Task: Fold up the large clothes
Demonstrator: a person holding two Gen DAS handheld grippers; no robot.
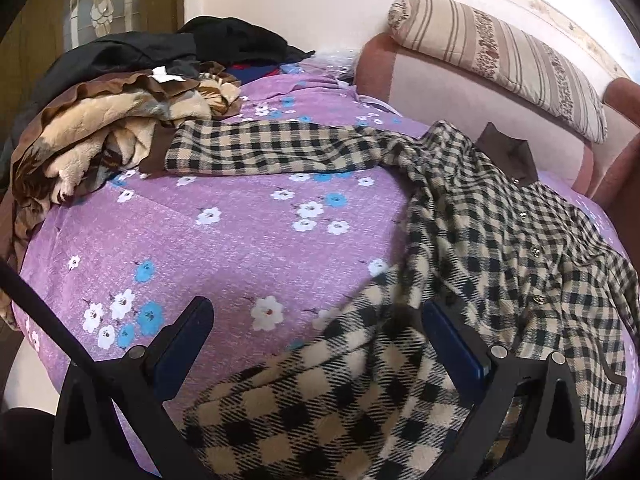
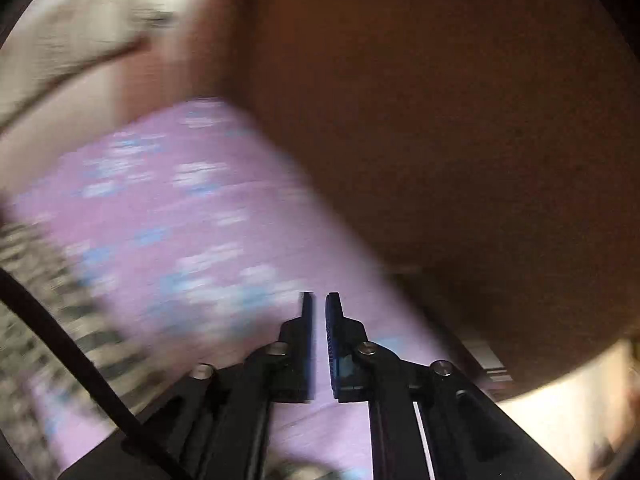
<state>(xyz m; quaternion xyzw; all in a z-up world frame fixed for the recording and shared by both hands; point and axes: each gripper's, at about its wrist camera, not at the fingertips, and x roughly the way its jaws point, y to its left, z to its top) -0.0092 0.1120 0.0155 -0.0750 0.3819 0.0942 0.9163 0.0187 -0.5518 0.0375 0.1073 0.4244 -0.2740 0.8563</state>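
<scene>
A large beige-and-black checked shirt with a brown collar (image 1: pixel 472 216) lies spread on a bed covered by a purple sheet printed with white and blue flowers (image 1: pixel 224 248). One sleeve stretches left across the sheet, its brown cuff reaching a crumpled tan-and-brown plush blanket (image 1: pixel 92 140) at the bed's far left; dark clothes (image 1: pixel 192 46) are heaped behind the blanket. The shirt's buttoned front runs down the right side of the left wrist view, and a fold of its hem bunches up in the foreground. The left hand-held gripper (image 1: pixel 316 336) stands released with its blue-padded fingers wide apart; that hem fold lies between them, close against the right pad, though the pads do not squeeze it. A striped cylindrical bolster pillow (image 1: pixel 504 60) rests on the pink headboard (image 1: pixel 460 92) beyond the shirt. The right wrist view is heavily blurred: the right hand-held gripper (image 2: pixel 319 312) hangs over bare purple sheet, its jaws nearly together with a narrow gap and nothing between them, the shirt only a checked smear at the left edge.
</scene>
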